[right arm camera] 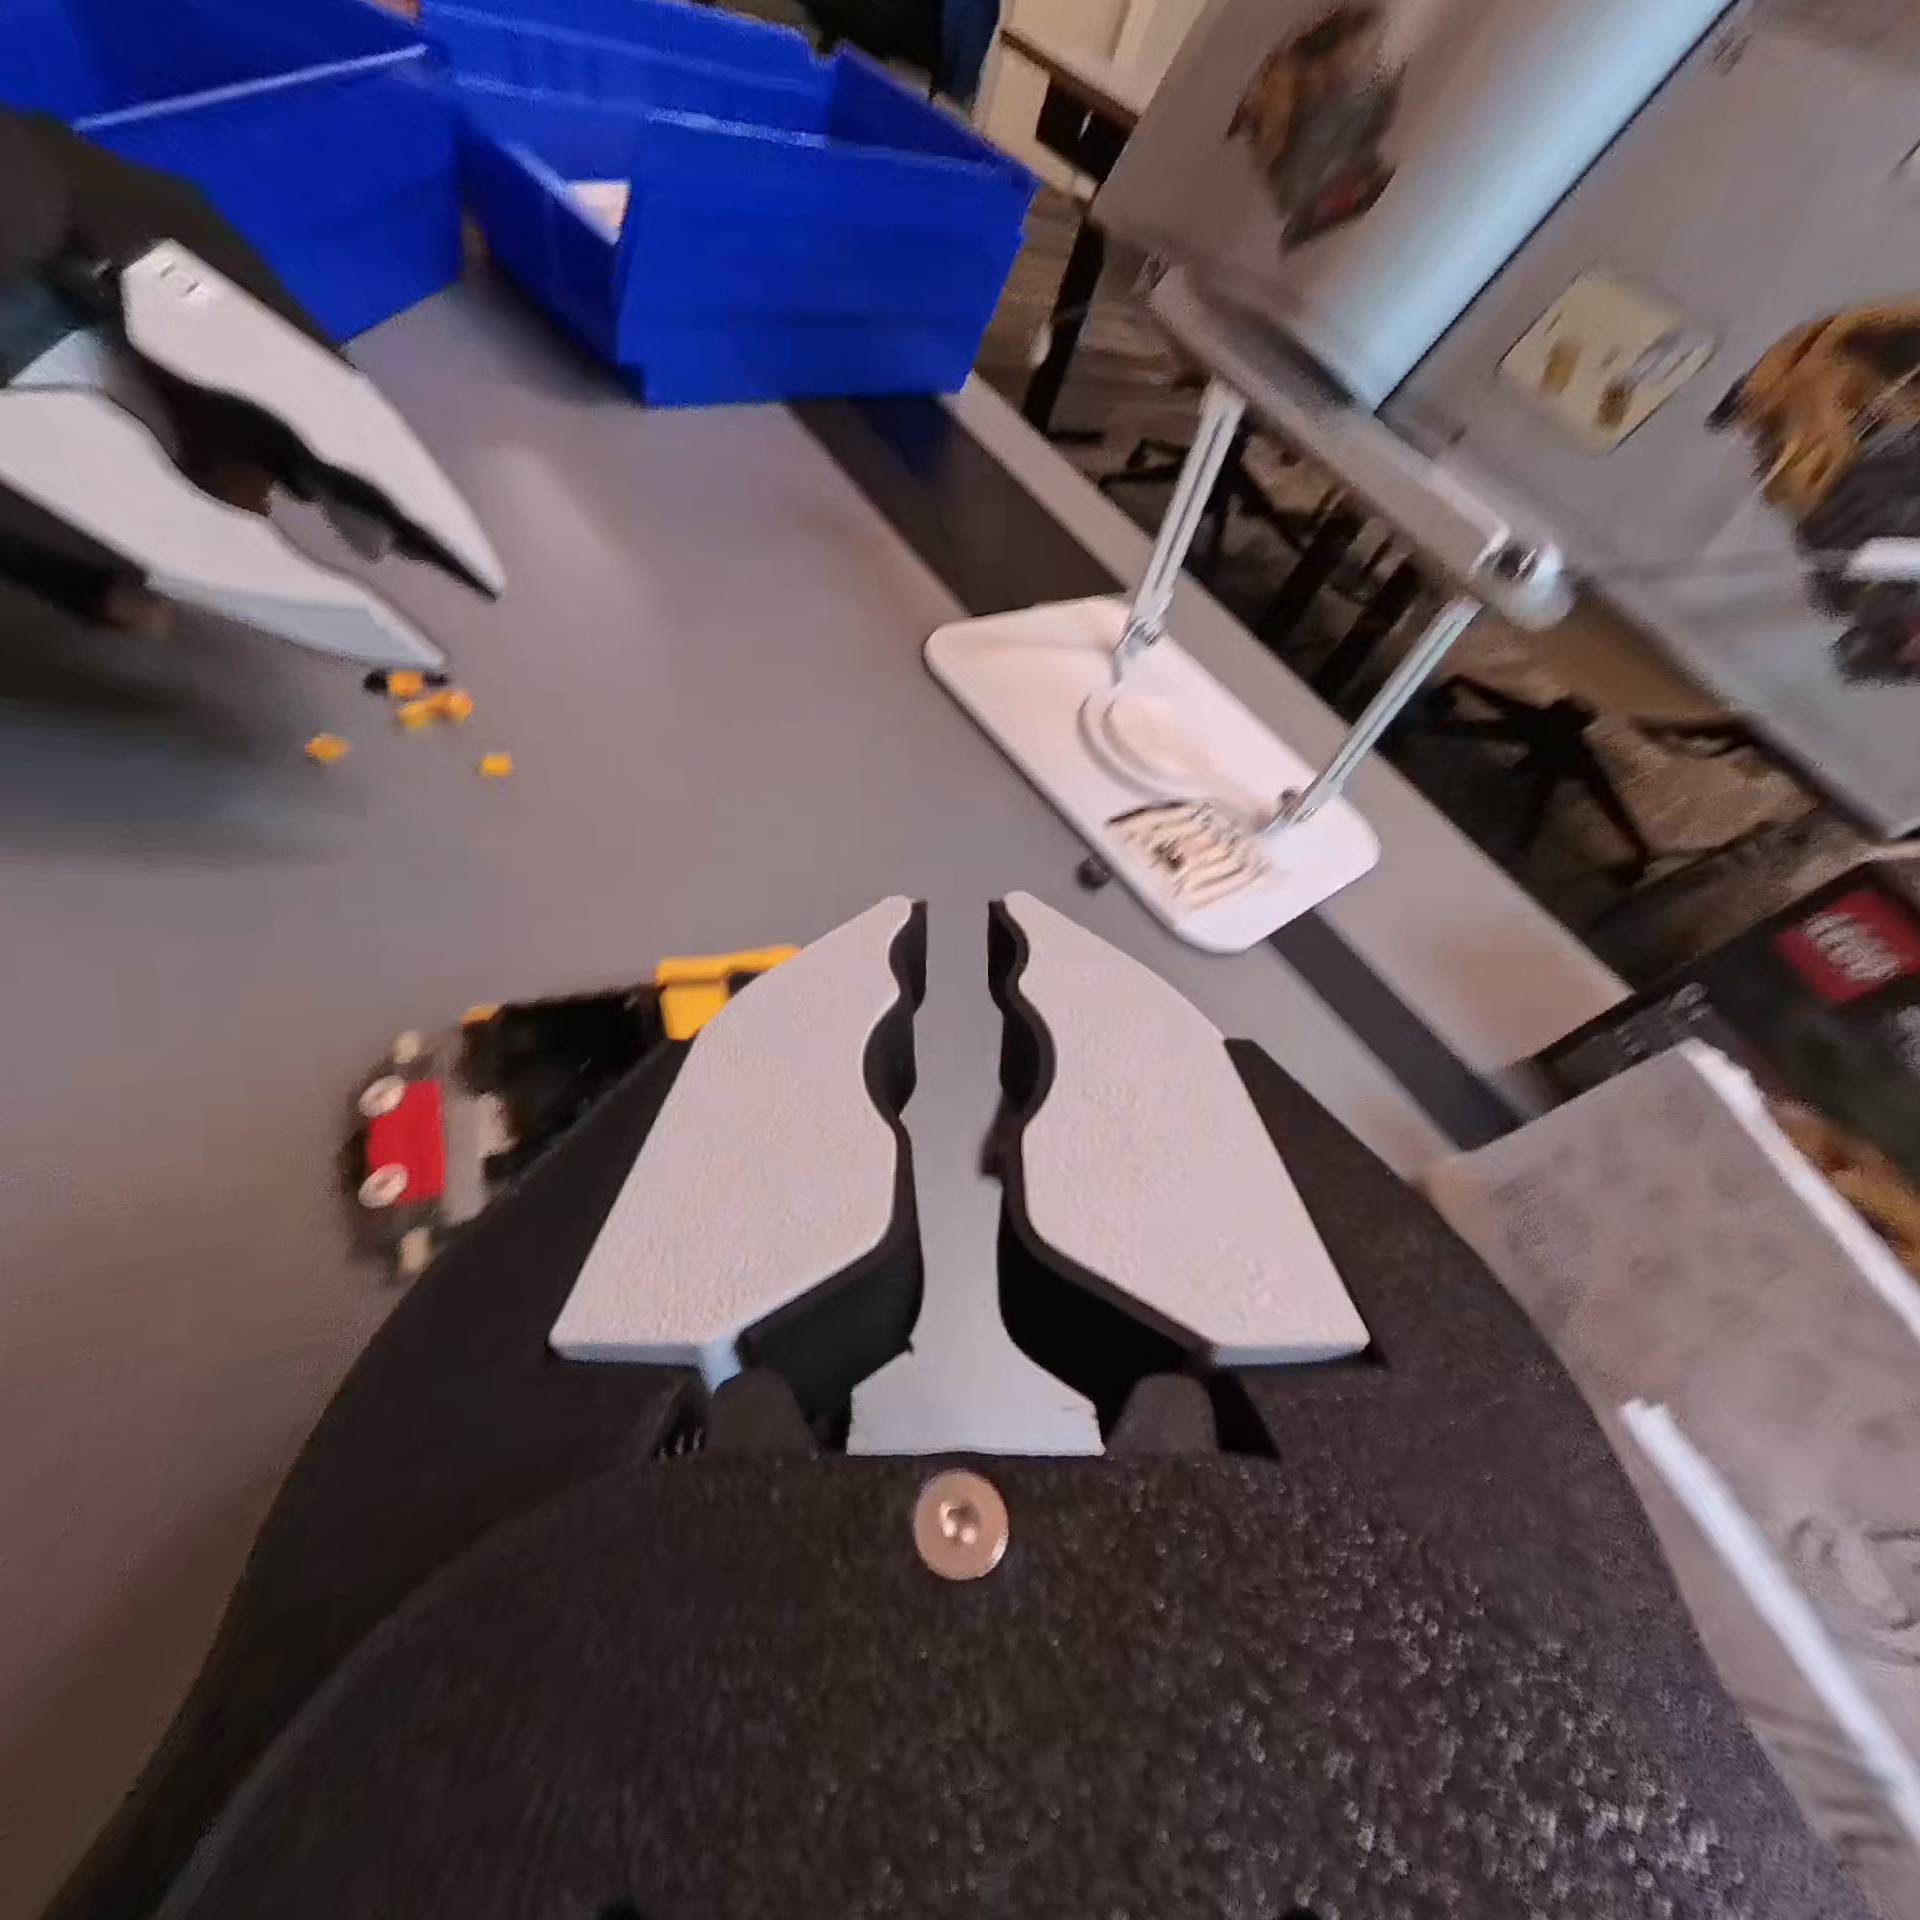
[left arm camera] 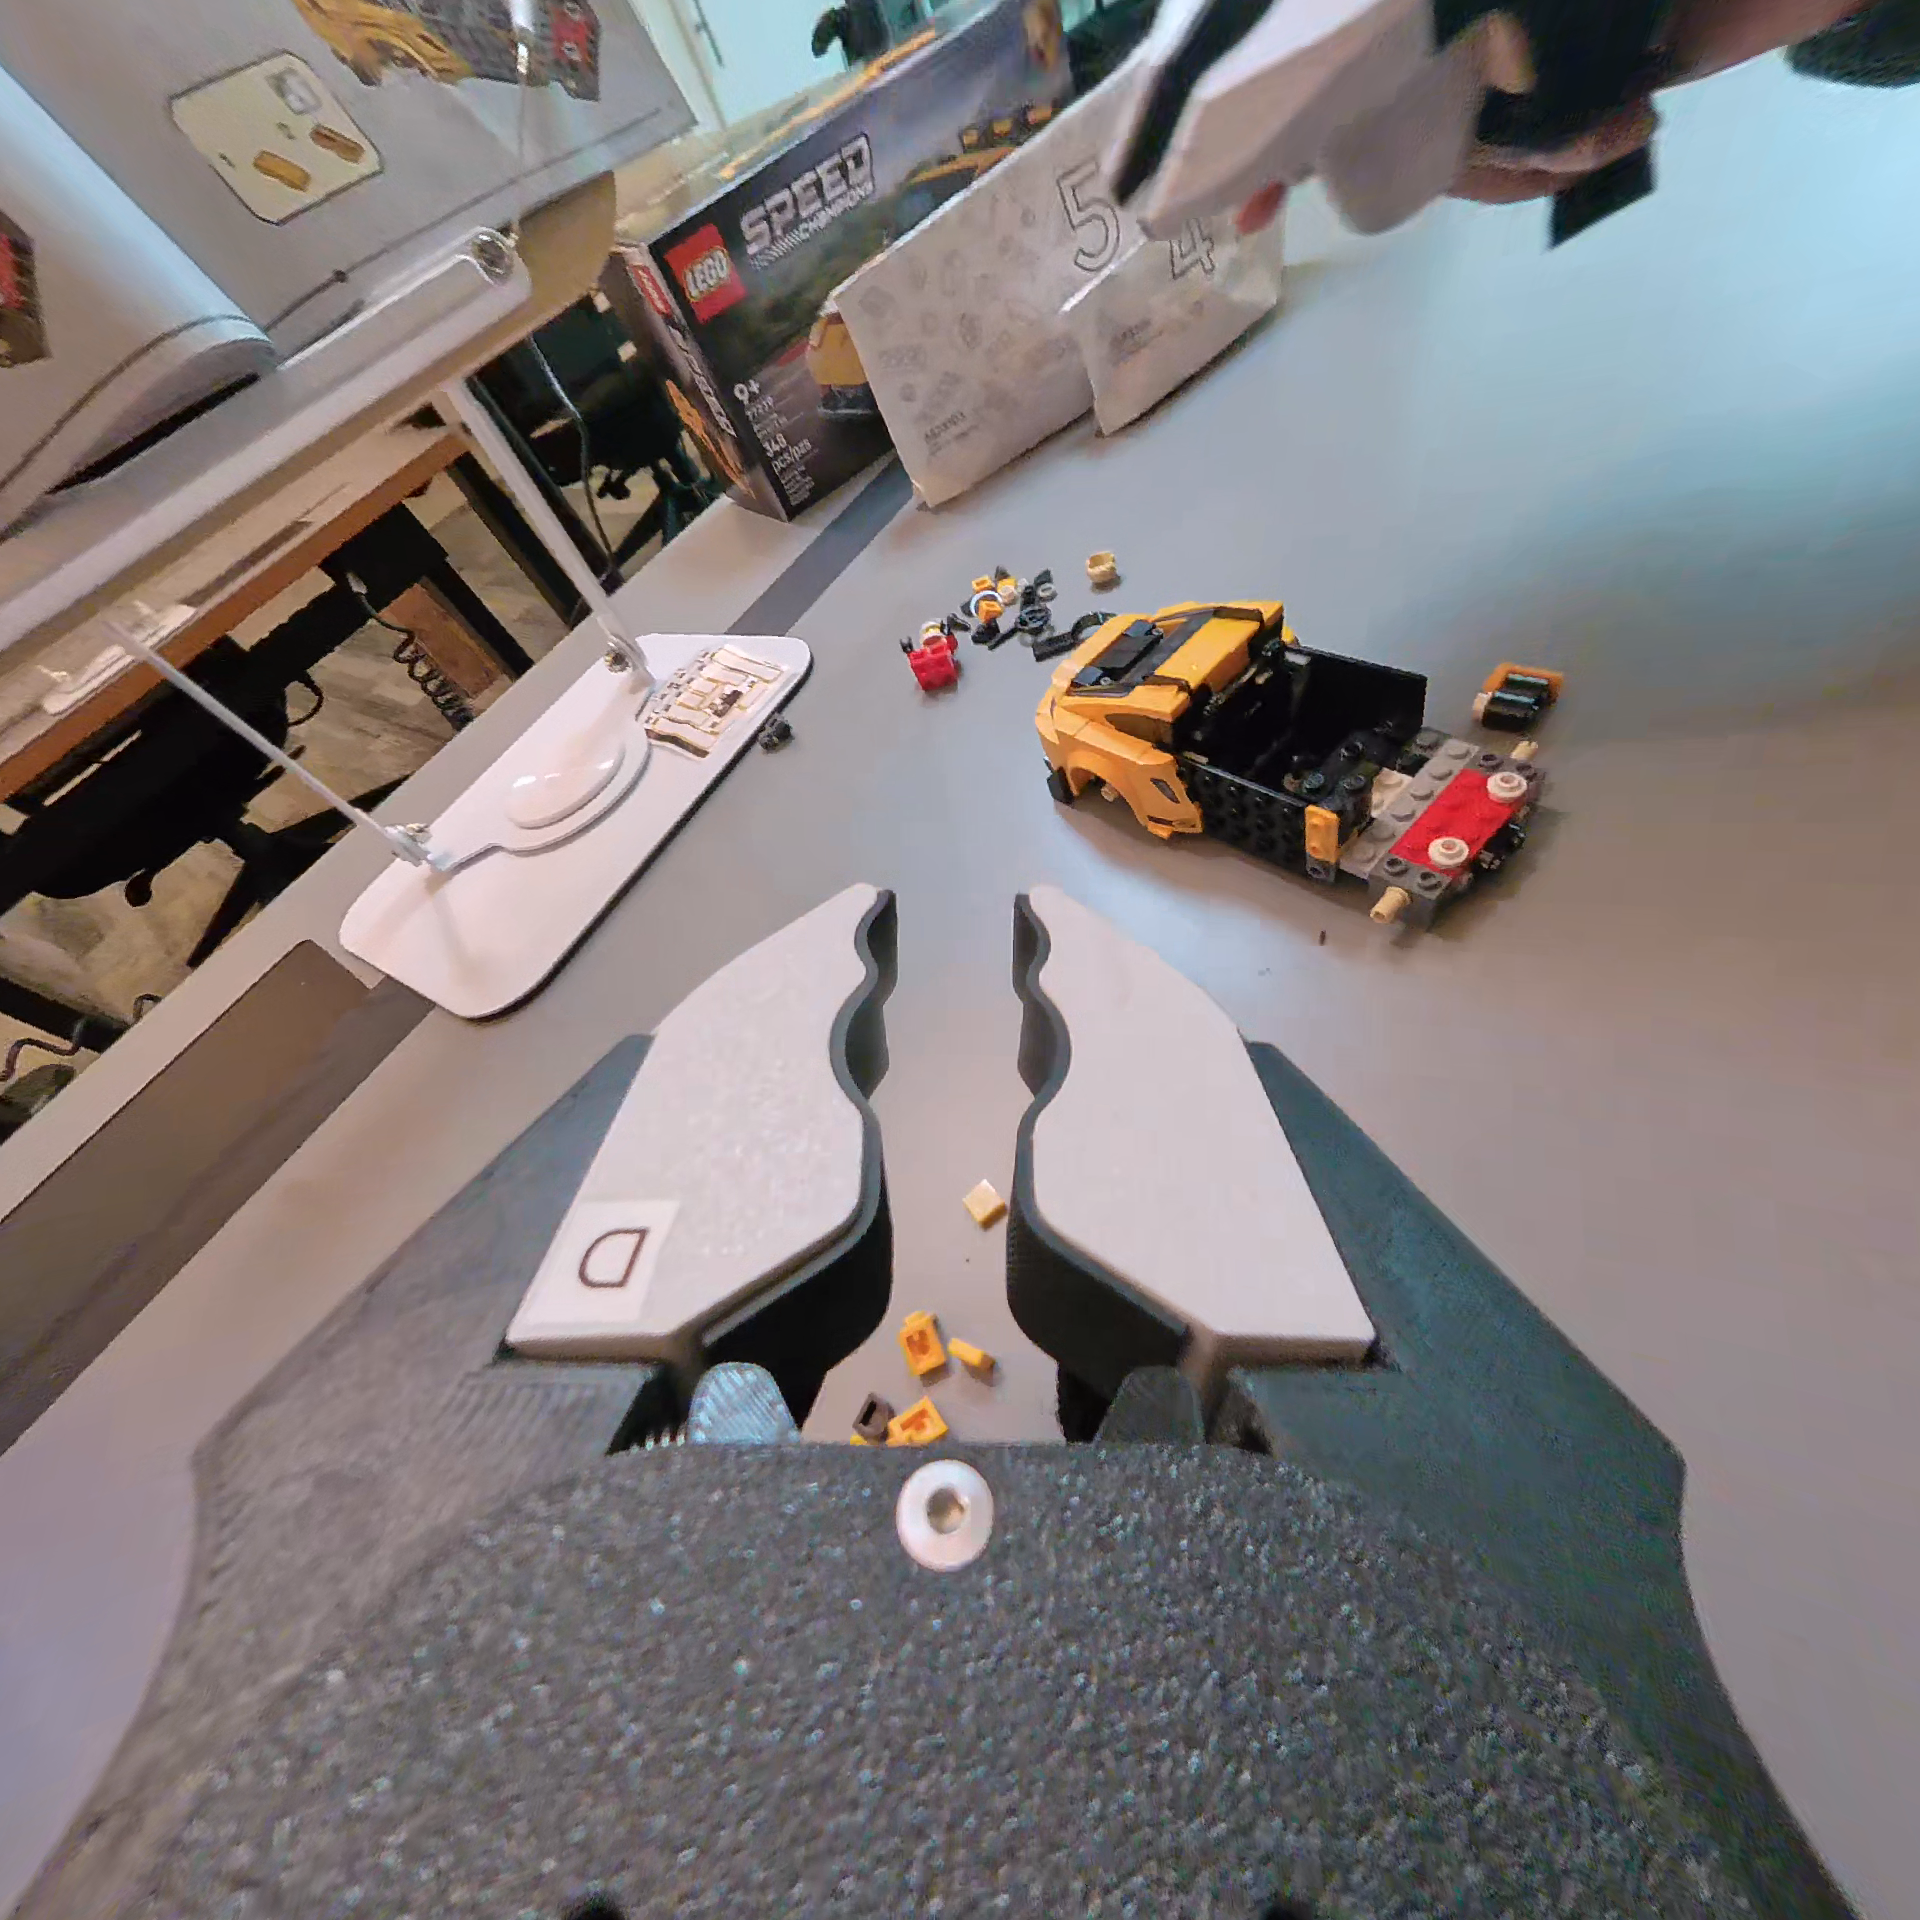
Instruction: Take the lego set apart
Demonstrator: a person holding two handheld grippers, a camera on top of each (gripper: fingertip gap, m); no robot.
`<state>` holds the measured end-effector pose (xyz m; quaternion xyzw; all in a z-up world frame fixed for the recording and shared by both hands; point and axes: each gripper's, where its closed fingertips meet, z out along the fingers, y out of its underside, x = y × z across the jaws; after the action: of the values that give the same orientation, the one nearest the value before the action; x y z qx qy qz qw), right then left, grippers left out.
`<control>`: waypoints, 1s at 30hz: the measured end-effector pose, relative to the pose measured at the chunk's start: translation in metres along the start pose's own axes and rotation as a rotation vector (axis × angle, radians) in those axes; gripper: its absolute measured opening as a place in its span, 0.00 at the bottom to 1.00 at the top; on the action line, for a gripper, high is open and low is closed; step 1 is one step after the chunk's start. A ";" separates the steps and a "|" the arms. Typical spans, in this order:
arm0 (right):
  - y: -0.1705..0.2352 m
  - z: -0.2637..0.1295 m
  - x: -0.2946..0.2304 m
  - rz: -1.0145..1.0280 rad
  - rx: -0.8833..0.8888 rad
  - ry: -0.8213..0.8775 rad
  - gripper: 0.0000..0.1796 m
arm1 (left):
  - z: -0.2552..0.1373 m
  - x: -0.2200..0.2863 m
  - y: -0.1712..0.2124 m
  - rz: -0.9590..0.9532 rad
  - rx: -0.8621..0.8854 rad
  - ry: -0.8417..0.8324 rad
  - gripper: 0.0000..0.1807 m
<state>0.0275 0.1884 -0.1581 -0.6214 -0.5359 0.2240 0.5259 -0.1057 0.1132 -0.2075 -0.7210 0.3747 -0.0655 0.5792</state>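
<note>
Sitting on the grey surface: a half-built yellow lego car, roof off, black inside showing, red plate at one end. Near it, a little heap of loose pieces and a small yellow and black chunk. More tiny yellow bits under the left hand-held gripper, jaws apart, holding nothing. Right hand-held gripper up in the air, jaws a little apart, also holding nothing. Blue bins at the far edge; too blurry to tell what is inside. Lego box and numbered paper bags standing behind. White stand holding up a booklet.
</note>
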 end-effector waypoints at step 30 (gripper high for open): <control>0.050 -0.003 -0.006 0.081 0.028 0.113 0.04 | 0.009 0.042 -0.010 0.066 0.041 0.160 0.18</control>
<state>0.0499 0.1882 -0.2032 -0.6468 -0.4765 0.2169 0.5546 -0.0663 0.0946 -0.2155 -0.6886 0.4420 -0.1115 0.5639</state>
